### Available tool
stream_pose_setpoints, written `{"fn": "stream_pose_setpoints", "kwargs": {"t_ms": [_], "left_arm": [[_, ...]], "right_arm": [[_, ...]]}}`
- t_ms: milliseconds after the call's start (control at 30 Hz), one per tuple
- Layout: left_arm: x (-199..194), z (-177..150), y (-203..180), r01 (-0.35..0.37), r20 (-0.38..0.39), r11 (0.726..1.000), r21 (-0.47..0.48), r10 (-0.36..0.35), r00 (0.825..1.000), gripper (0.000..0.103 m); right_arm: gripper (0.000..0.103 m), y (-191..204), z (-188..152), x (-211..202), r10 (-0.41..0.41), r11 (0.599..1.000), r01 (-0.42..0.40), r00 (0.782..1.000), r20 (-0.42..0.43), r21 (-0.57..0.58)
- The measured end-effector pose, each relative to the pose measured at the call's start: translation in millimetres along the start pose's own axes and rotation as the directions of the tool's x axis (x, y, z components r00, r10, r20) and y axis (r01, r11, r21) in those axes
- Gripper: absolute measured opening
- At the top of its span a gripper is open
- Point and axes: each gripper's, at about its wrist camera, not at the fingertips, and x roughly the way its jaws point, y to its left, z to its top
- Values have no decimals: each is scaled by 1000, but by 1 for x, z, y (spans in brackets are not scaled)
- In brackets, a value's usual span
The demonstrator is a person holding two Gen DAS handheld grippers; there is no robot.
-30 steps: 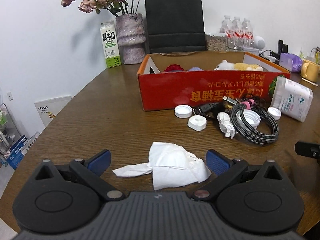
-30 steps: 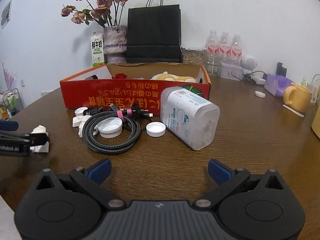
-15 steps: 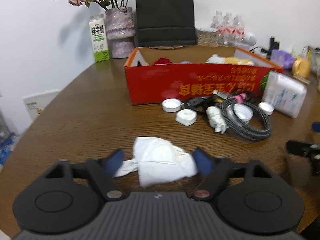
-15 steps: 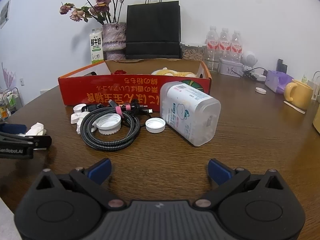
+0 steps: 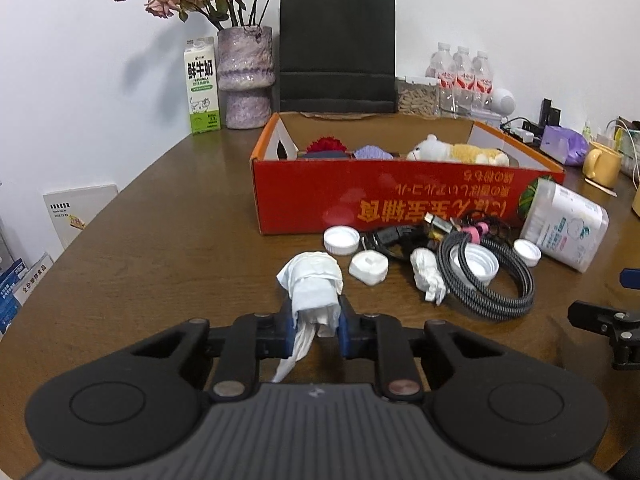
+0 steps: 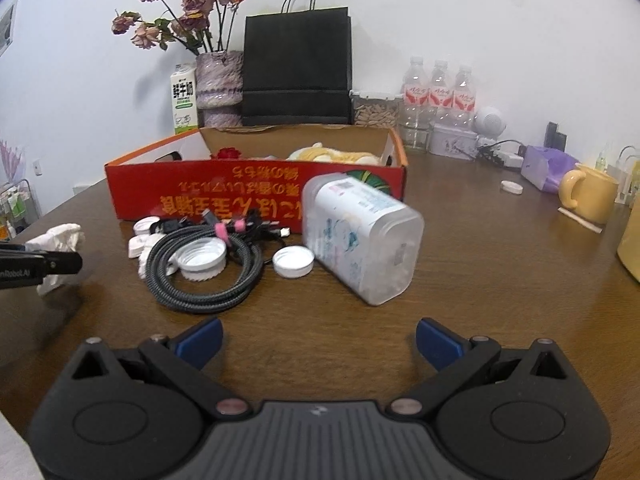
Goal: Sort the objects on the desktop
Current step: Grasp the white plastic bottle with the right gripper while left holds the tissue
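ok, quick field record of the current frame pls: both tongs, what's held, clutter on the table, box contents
left tongs: closing, pads pressing a crumpled white tissue
right tongs: open, nothing between them, over bare table
red box: open top; holds plush toy, red flower, purple item
loose in front of box: coiled braided cable, white caps, small tissue wad, white plug-like block
plastic container: on its side, leaning at the box's right end
back edge: vase, milk carton, black bag, water bottles

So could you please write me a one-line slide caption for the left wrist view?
Left gripper closing on a crumpled white tissue before the red cardboard box.
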Motion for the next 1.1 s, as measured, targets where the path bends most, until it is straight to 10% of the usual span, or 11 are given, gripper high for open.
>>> {"fn": "stream_pose_setpoints", "kwargs": {"t_ms": [800, 1100], "left_arm": [[24, 23, -11, -18, 48, 1000, -19, 19, 999, 20], [29, 25, -11, -12, 48, 1000, -21, 13, 999, 20]], "right_arm": [[101, -28, 53, 68, -23, 1000, 23, 1000, -7, -3], [40, -21, 51, 65, 44, 999, -45, 999, -11, -29]]}}
